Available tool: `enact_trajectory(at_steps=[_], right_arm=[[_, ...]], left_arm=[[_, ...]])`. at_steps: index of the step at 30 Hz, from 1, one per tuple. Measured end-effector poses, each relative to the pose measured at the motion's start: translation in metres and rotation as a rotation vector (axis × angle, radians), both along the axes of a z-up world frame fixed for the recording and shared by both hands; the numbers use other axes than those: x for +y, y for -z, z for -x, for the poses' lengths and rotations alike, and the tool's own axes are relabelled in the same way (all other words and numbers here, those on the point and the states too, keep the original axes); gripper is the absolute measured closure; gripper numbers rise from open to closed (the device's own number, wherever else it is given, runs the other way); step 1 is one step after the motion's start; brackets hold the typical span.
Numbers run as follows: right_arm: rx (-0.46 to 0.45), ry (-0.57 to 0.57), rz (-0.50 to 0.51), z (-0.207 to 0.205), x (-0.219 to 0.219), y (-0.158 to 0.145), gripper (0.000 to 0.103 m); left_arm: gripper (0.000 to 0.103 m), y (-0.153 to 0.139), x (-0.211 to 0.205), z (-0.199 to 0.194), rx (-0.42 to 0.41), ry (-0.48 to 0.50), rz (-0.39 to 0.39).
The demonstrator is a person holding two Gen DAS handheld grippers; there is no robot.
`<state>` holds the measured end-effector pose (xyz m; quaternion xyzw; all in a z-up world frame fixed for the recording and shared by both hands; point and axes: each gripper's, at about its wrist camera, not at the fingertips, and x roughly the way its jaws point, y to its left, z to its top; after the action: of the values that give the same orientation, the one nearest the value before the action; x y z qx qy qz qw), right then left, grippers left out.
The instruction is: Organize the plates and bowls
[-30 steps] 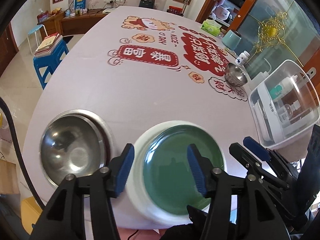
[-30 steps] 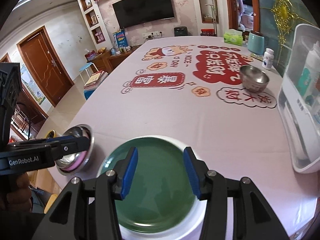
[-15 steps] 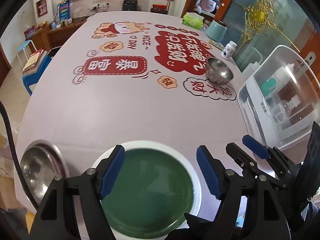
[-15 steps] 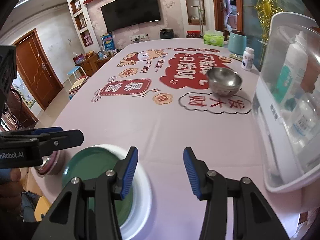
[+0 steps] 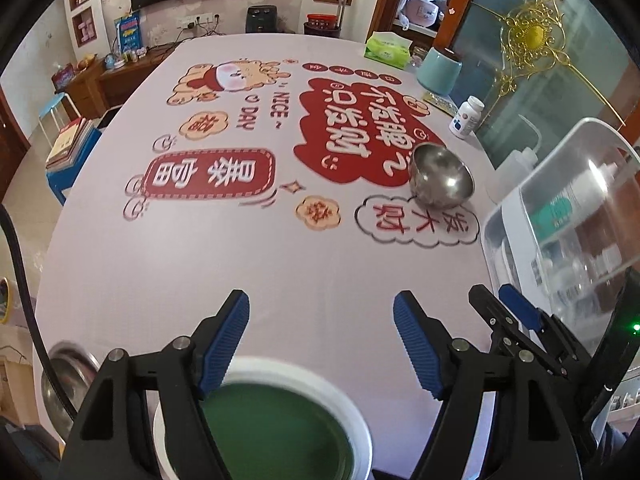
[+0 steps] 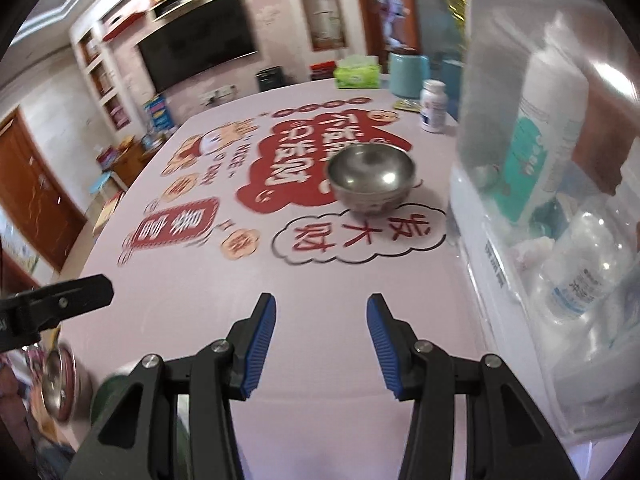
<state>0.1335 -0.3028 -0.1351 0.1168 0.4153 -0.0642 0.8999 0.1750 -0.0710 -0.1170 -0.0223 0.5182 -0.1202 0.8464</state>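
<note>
1. Compared with the frames a second ago, our left gripper (image 5: 321, 311) has drawn back from the green plate (image 5: 276, 428). The plate then filled the gap between its pads; it now lies under the base of the fingers, at the bottom of the left wrist view.
2. The left jaws have just been opening. They stand wide apart and hold nothing.
3. Our right gripper (image 6: 321, 315) has swung away from the plate toward the steel bowl (image 6: 371, 178). Its jaws keep the same moderate gap as before, with only bare tablecloth (image 6: 320, 272) between them.
4. The steel bowl stands upright well ahead of the right fingers, slightly to their right, on the printed cloth.
5. In the right wrist view the plate shows only as a blurred green edge at lower left. Beside it sits a second steel bowl on a pink plate (image 6: 60, 380).
6. A clear plastic storage box (image 6: 560, 240) holding bottles stands just right of the steel bowl.
7. A white pill bottle (image 6: 433, 106), a teal kettle (image 6: 408, 74) and a green tissue pack (image 6: 356, 74) stand beyond the bowl.
</note>
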Motion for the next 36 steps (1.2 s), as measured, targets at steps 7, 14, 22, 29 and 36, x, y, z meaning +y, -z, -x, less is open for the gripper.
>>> enact_trajectory(at_steps=[7,14,22,29,36], right_arm=[[-0.024,0.096,-0.058,-0.029,-0.017,0.01,0.056],[-0.047,0.193,-0.108,-0.053,-0.025,0.023,0.056],[-0.096,0.289,-0.122,-0.071,-0.035,0.033,0.056],[-0.131,0.35,-0.127,-0.077,-0.044,0.042,0.056],[-0.165,0.362,-0.14,-0.079,-0.05,0.049,0.056]], left_arm=[[0.029,-0.003,-0.032,-0.045,-0.01,0.024,-0.045],[0.029,0.003,-0.06,-0.081,-0.039,0.046,-0.069],[0.029,0.01,-0.083,-0.12,-0.075,0.109,-0.058],[0.03,0.023,-0.103,-0.146,-0.082,0.167,0.008],[0.03,0.046,-0.129,-0.165,-0.046,0.215,0.041]])
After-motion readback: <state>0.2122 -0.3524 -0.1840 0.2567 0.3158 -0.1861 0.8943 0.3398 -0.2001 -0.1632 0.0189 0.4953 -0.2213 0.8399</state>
